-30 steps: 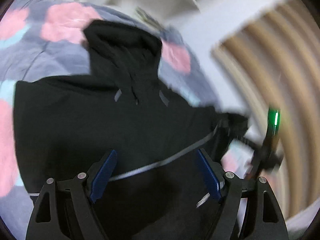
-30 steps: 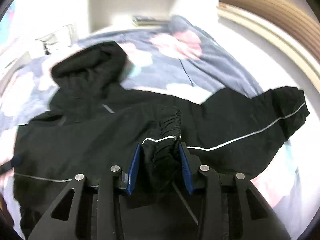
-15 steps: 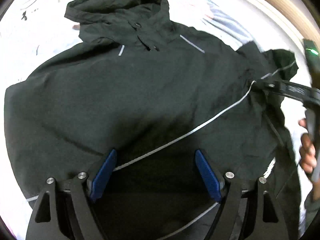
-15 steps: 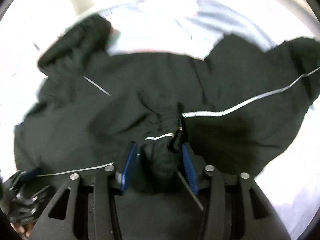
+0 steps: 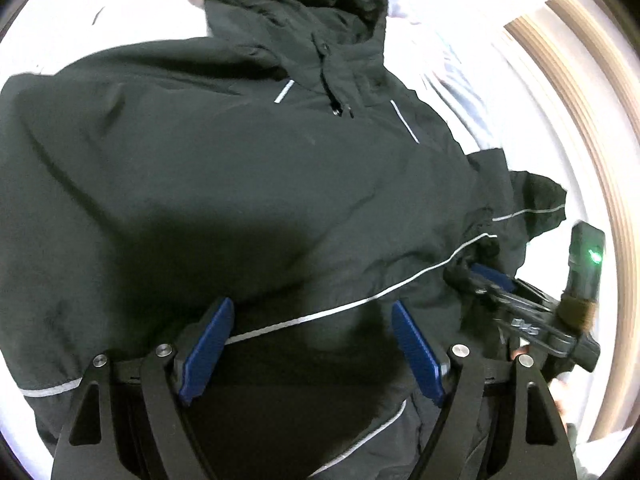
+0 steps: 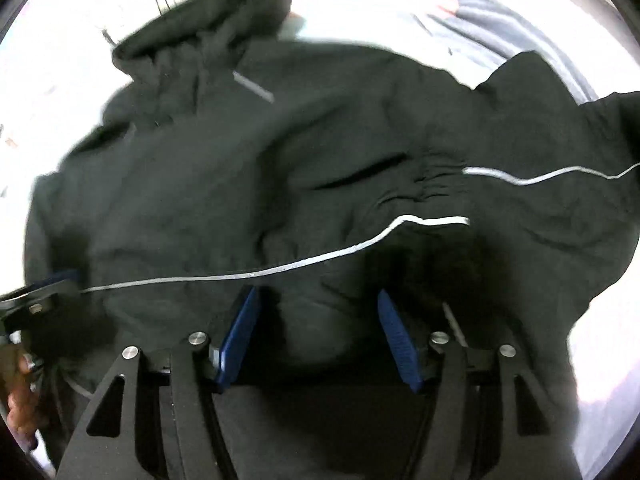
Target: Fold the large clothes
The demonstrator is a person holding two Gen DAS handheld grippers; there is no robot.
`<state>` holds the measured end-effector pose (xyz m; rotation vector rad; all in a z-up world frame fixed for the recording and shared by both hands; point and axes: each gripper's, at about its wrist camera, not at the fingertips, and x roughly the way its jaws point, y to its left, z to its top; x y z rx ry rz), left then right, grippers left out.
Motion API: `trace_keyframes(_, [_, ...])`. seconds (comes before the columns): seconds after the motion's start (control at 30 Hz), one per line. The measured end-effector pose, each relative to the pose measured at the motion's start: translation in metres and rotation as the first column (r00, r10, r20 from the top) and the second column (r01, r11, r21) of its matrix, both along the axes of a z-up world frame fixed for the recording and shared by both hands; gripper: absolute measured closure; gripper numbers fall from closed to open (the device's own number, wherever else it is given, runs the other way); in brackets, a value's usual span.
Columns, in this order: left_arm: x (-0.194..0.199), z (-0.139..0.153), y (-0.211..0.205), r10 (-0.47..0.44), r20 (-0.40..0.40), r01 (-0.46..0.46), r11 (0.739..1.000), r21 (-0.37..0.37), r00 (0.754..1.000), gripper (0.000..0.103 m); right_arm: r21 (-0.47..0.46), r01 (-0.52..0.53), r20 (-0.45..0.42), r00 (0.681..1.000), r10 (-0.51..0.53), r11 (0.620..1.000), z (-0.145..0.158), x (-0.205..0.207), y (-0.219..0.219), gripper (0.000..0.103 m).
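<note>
The blue pads of the right gripper [image 6: 318, 332] stand apart with nothing pinched between them, and the gathered cuff of the sleeve [image 6: 432, 188] lies loose just beyond them, folded in over the body of the black hooded jacket with thin silver piping [image 6: 248, 168]. The left gripper [image 5: 310, 344] is also spread wide, its pads on both sides of a silver piping line [image 5: 340, 310] but not closing on it, as far as the left wrist view shows. The jacket lies spread flat on a pale bed cover [image 5: 492, 92], hood [image 5: 304, 4] at the far end, and the hem is nearest to both grippers. In my judgement the main risk is that the sleeve, not held by anything, slides back off the body, because the shell cloth looks smooth and slippery and the cuff sits on a wrinkled heap. A second risk is that the next grasp takes only the upper layer near the hem, so the fold comes out crooked. Both grippers hover low over the hem side of the jacket and point toward the hood, left one near the jacket's left part, right one near the folded sleeve, and they are not far from each other.
</note>
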<state>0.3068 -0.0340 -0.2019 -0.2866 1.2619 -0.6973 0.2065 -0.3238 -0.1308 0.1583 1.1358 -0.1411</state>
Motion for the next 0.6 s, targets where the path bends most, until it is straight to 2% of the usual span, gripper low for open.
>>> trace_keyframes(0.1, [-0.005, 0.001, -0.009, -0.031, 0.038, 0.029, 0.998, 0.047, 0.999, 0.02, 0.029, 0.067, 0.085, 0.994, -0.069, 0.997, 0.023, -0.02, -0.035, 0.041])
trace_keyframes(0.23, [-0.01, 0.004, -0.018, -0.05, 0.083, 0.041, 0.993, 0.108, 0.995, 0.019, -0.074, 0.251, 0.192, 0.953, -0.234, 0.965, 0.053, -0.051, -0.102, 0.04])
trace_keyframes(0.27, [-0.011, 0.004, -0.02, -0.051, 0.088, 0.041, 0.993, 0.111, 0.995, 0.018, -0.079, 0.299, 0.209, 0.938, -0.278, 0.951, 0.061, -0.056, -0.125, 0.04])
trace_keyframes(0.33, [-0.01, 0.003, -0.018, -0.046, 0.088, 0.037, 0.994, 0.106, 0.995, 0.018, -0.076, 0.431, 0.251, 0.881, -0.401, 0.899, 0.073, -0.072, -0.184, 0.039])
trace_keyframes(0.37, [-0.01, 0.003, -0.017, -0.039, 0.084, 0.031, 0.995, 0.098, 0.996, 0.018, -0.069, 0.463, 0.263, 0.863, -0.432, 0.884, 0.079, -0.081, -0.203, 0.039])
trace_keyframes(0.47, [-0.007, 0.002, -0.014, -0.016, 0.073, 0.011, 0.997, 0.072, 0.997, 0.018, -0.038, 0.581, 0.315, 0.779, -0.542, 0.813, 0.093, -0.1, -0.273, 0.036])
trace_keyframes(0.57, [-0.006, 0.001, -0.014, -0.001, 0.08, -0.004, 0.998, 0.064, 0.997, 0.018, -0.028, 0.624, 0.344, 0.74, -0.578, 0.781, 0.098, -0.111, -0.312, 0.032])
trace_keyframes(0.6, [-0.007, 0.001, -0.015, -0.003, 0.085, -0.003, 0.998, 0.069, 0.996, 0.017, -0.04, 0.626, 0.348, 0.739, -0.577, 0.778, 0.099, -0.11, -0.323, 0.03])
